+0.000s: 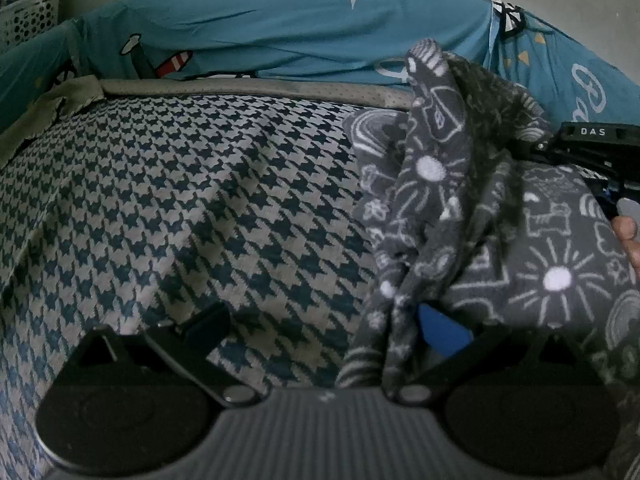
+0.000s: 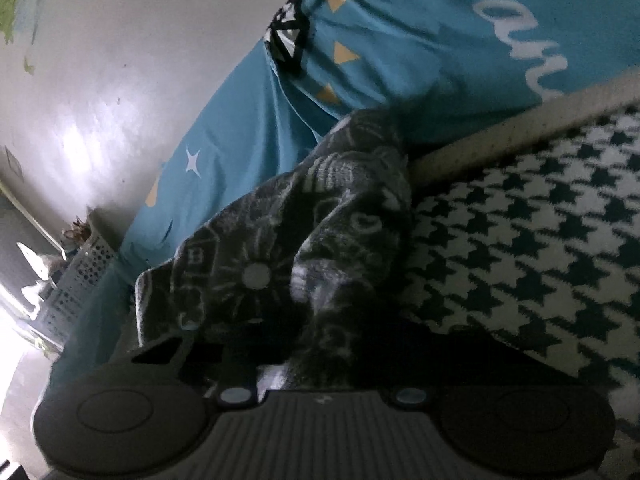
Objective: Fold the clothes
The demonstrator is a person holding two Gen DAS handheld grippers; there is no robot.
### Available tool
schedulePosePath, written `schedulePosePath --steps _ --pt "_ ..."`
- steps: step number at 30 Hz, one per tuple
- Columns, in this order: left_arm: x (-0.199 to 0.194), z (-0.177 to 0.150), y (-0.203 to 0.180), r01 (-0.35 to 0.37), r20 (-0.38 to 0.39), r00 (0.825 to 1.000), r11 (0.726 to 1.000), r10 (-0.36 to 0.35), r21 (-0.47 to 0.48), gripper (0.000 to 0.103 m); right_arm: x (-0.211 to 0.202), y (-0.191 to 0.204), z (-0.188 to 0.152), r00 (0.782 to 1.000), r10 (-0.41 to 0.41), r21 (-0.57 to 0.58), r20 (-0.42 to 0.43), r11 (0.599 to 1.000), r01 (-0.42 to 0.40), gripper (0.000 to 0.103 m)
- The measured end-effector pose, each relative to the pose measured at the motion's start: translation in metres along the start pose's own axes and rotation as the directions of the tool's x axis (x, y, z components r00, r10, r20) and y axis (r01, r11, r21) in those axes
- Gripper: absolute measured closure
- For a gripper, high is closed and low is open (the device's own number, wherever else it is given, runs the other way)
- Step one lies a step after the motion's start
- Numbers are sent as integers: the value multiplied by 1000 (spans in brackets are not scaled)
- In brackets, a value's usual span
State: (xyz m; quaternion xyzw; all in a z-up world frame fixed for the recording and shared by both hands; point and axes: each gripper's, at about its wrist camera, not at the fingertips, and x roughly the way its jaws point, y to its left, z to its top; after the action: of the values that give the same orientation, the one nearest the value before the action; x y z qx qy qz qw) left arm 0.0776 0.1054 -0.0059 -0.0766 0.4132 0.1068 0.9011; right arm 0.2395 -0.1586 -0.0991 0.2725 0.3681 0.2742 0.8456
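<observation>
**Left wrist and right wrist views: fleece garment on houndstooth bedding**

Item 1. Grey fleece garment (image 1: 432, 184), printed with white suns, rainbows and flowers. In the left wrist view it occupies the right half of the frame, a bunched fold rising upward while the rest spreads flat on the bed cover to the right. In the right wrist view the same cloth (image 2: 280, 248) hangs in a crumpled mass in the centre, blurred and dim.

Item 2. Left gripper (image 1: 320, 328). Fingers set wide apart, released. The dark left finger stands free above the bed cover; the blue right fingertip (image 1: 440, 328) lies against the lower edge of the fleece, cloth draped over it.

Item 3. Right gripper (image 2: 256, 344). Fingers largely buried under the fleece and in shadow; whether clenched or released, cannot tell. Its black body (image 1: 592, 148), lettered "DAS", shows at the right edge of the left wrist view, with part of a hand (image 1: 628, 236) below it.

Item 4. Houndstooth bed cover (image 1: 180, 208), dark blue on pale grey, lightly rumpled, with a plain grey border along the far edge.

Item 5. Teal printed sheet (image 1: 280, 28), with white star, yellow triangles and white script, draped upright behind the bed.

Item 6. Pale perforated basket (image 1: 28, 12), upper left corner, beside the sheet.

Item 7. Light wall (image 2: 100, 80), glare patch visible.
</observation>
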Motion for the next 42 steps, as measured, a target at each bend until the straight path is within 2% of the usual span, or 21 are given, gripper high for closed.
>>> schedulePosePath --steps 4,8,13,15,17,20,25,31,34,35,37,39,41,42 --pt "-2 2 -3 -14 -8 1000 1000 14 4 0 -21 13 2 997 -34 -17 62 999 35 88" --pt "-6 5 -10 -13 -14 1000 1000 13 14 0 -43 26 4 989 -70 -35 128 997 75 89" --pt "-16 7 -25 60 -18 998 997 -59 38 0 -71 43 6 971 -112 -52 211 991 126 90" --pt "-23 7 -34 92 -9 996 994 -92 62 0 -92 41 9 954 -157 -36 254 985 171 90" --pt "-29 5 -43 131 2 991 987 -132 89 0 -116 37 14 932 -210 -19 297 974 225 90" --pt "-36 2 -54 164 18 986 978 -167 126 0 -153 30 18 883 -301 10 360 948 319 90" --pt "-41 -1 -62 175 34 982 971 -183 162 0 -225 10 17 782 -452 116 429 886 449 90" --pt "-46 -2 -63 181 47 980 969 -191 169 0 -291 -10 7 669 -599 223 441 795 564 89" --pt "-54 -8 -62 189 56 978 967 -201 174 0 -306 -32 0 664 -647 303 375 762 572 85" --pt "-57 -10 -60 193 59 977 965 -207 177 0 -309 -39 -2 670 -660 332 341 751 571 84" --pt "-61 -15 -59 209 58 973 960 -223 185 0 -318 -48 -8 670 -688 359 279 722 592 75" --pt "-66 -21 -58 225 57 969 955 -240 192 0 -323 -49 -13 654 -707 359 268 703 614 74" --pt "-69 -27 -57 234 59 966 952 -250 199 0 -331 -41 -18 626 -722 340 295 692 637 64" --pt "-70 -29 -56 236 61 966 950 -253 203 0 -334 -38 -20 612 -727 333 311 686 647 55"
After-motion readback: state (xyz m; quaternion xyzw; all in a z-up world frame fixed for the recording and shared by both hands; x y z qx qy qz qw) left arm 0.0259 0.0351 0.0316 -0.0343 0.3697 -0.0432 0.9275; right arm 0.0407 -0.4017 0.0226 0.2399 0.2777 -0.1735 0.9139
